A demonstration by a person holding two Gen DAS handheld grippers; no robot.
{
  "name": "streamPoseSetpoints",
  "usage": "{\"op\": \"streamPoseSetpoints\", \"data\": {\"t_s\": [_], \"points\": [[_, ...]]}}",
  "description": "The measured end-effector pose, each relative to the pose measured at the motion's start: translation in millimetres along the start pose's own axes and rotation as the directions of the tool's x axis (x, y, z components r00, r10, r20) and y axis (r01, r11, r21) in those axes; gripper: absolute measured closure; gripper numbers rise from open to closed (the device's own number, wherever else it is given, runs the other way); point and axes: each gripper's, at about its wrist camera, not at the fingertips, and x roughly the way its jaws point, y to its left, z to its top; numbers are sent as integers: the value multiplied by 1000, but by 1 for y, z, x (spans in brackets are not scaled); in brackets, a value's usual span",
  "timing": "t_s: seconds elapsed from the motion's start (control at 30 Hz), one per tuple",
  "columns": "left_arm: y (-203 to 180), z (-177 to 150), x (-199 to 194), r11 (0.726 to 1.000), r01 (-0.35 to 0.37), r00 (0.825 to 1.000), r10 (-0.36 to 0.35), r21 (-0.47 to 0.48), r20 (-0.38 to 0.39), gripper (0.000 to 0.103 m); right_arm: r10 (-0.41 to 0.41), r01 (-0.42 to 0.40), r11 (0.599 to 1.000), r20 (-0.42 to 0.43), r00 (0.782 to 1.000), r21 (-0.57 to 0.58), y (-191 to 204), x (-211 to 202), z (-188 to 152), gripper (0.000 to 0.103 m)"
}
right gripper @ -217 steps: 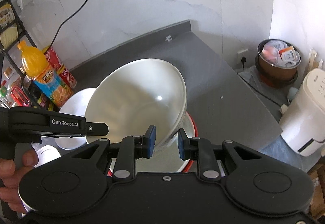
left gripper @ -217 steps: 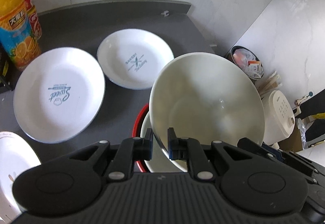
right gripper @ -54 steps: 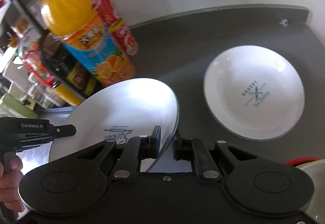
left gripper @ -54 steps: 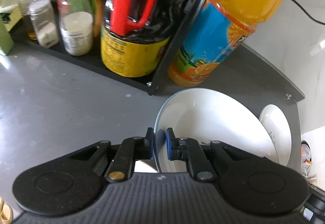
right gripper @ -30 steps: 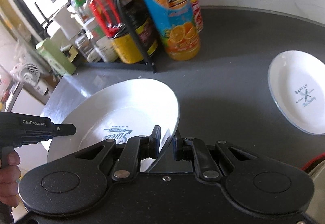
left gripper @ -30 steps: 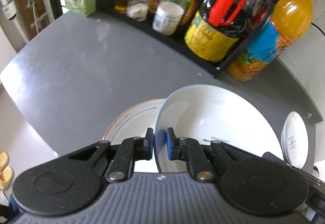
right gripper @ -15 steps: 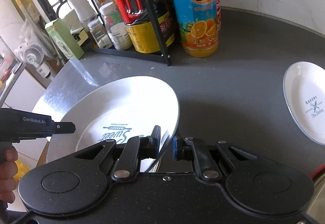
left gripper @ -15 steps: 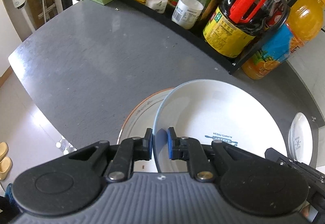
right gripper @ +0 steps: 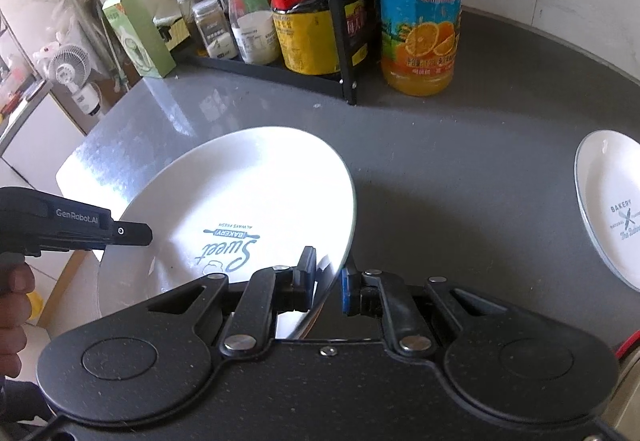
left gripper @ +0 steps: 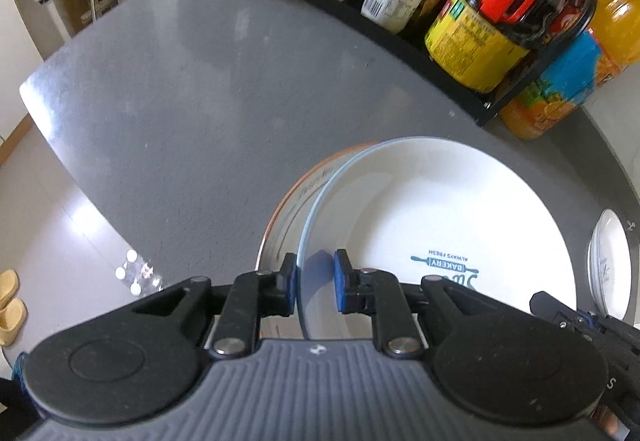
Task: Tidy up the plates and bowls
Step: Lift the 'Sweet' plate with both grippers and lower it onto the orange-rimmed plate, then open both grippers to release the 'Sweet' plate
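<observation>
A white "Sweet Bakery" plate (left gripper: 440,209) with a pale blue rim lies tilted over an orange-rimmed plate (left gripper: 286,209) near the counter's left edge. My left gripper (left gripper: 316,281) is open, and the plate's left rim runs between its fingers, close to the left pad. In the right wrist view the same plate (right gripper: 240,201) has its right rim clamped in my right gripper (right gripper: 328,281), which is shut on it and holds that side higher. The left gripper's body (right gripper: 80,229) shows at the plate's far side, held by a hand.
A smaller white "Bakery" plate (right gripper: 612,217) lies on the grey counter (right gripper: 460,161) to the right. A black rack (right gripper: 348,81) of bottles and jars and an orange juice bottle (right gripper: 420,21) stand behind. The counter's edge (left gripper: 80,161) drops to the floor at left.
Both grippers carried the plate left from the middle of the counter and lowered it over the orange-rimmed plate. The left gripper's fingers have just spread apart; the right grip is unchanged.
</observation>
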Motion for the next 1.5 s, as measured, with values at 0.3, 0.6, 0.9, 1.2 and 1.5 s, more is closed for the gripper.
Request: {"op": "streamPoseSetpoints", "data": {"t_s": [0.3,0.6,0.9,1.2,1.5], "points": [[-1,-1,3,999,0,1000,0,34,0,86,-12,12,1000,-33,999,23,-1,6,-4,89],[-6,-1,6,998,-8,1000,8,69,1,84,-17,19,999,-51,999,45,-6,5,-8,85],[-7,1,7,995,-4,1000,6,102,-19,84,5,-3,999,-35,999,52,-8,-5,-10,93],[-13,0,8,987,-40,998,48,155,-50,83,7,-5,995,-12,1000,98,-13,-9,-10,95],[1,4,-13,990,-87,996,88,115,3,63,7,-5,996,-22,1000,92,-10,-2,-11,94]]}}
